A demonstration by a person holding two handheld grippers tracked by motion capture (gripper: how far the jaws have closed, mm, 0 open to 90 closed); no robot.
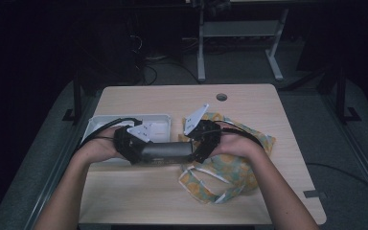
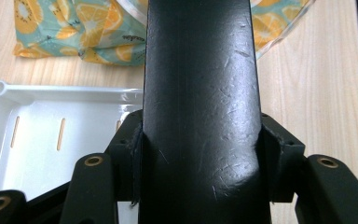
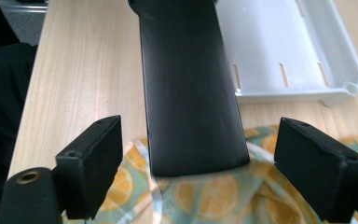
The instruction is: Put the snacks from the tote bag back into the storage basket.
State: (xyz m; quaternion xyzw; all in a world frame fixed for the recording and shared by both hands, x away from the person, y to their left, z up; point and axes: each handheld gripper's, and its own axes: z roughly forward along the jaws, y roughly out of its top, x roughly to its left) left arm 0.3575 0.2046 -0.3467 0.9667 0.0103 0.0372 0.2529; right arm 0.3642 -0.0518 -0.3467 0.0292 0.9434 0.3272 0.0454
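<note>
A black oblong case (image 1: 165, 152) is held level above the table between my two grippers. My left gripper (image 1: 141, 151) is shut on its left end; in the left gripper view the scratched case (image 2: 200, 93) sits tight between both pads (image 2: 133, 140). My right gripper (image 1: 196, 146) is at the other end and stands open. In the right gripper view the case (image 3: 191, 93) ends between the jaws, and both pads (image 3: 98, 154) stand well clear of its sides.
A white slotted tray (image 1: 100, 122) lies on the wooden table (image 1: 249, 103) behind the left hand. A cloth pouch with an orange-slice print and loose straps (image 1: 230, 167) lies under the right gripper. A round hole (image 1: 221, 97) marks the table's far side.
</note>
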